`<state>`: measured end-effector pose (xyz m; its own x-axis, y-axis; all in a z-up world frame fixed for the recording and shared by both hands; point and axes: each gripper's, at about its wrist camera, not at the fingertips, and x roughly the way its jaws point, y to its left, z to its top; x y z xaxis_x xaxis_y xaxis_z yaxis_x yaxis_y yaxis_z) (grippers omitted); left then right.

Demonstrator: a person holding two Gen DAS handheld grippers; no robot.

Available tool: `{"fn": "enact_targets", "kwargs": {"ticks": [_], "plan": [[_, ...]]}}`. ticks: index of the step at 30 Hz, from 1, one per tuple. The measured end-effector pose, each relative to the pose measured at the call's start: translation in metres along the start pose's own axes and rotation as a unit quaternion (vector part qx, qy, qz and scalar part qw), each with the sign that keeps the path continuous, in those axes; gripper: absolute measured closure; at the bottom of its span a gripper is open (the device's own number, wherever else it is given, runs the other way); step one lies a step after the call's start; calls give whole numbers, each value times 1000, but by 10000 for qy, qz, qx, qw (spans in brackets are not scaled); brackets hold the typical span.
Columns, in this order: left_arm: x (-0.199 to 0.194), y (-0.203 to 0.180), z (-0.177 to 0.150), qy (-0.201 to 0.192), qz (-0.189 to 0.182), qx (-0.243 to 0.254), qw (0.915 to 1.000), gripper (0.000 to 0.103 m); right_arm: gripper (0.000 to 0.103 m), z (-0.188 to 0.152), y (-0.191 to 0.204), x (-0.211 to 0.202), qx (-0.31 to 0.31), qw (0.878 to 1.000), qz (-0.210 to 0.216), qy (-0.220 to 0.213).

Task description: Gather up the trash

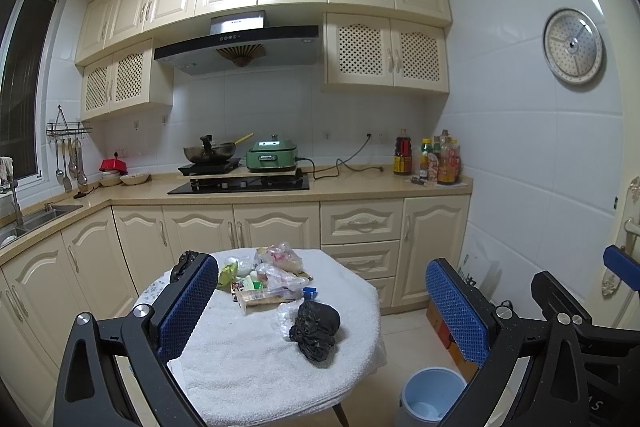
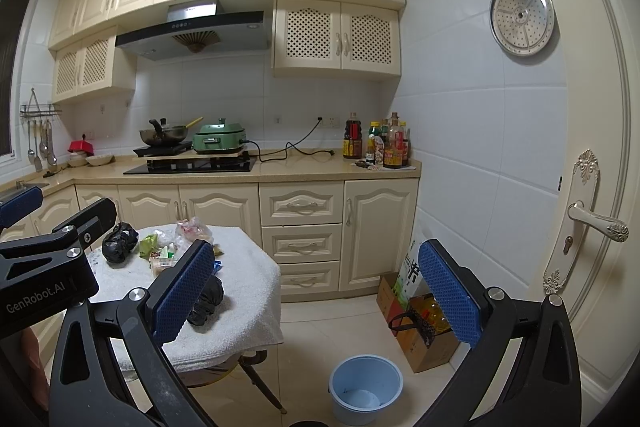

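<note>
White towelling is covering the tabletop, where the trash is lying: a black bag near the front edge, a second black bag farther back, and mixed wrappers between them. Left gripper and right gripper are both hovering spread wide, grasping nothing. Blue bin is standing on the floor beside the table.

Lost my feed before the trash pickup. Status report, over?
Left gripper and right gripper open, empty. Black bag and wrappers on the table, untouched. Blue bin on floor, path clear.
</note>
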<state>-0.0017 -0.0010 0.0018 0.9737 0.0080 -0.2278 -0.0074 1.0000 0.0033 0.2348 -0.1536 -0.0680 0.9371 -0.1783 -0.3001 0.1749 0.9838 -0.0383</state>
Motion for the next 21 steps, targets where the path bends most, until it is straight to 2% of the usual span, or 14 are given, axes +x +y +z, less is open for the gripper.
{"fn": "enact_targets", "kwargs": {"ticks": [21], "plan": [[0, 2, -2, 12, 15, -9, 10000, 1, 0, -2, -2, -1, -15, 10000, 34, 7]]}}
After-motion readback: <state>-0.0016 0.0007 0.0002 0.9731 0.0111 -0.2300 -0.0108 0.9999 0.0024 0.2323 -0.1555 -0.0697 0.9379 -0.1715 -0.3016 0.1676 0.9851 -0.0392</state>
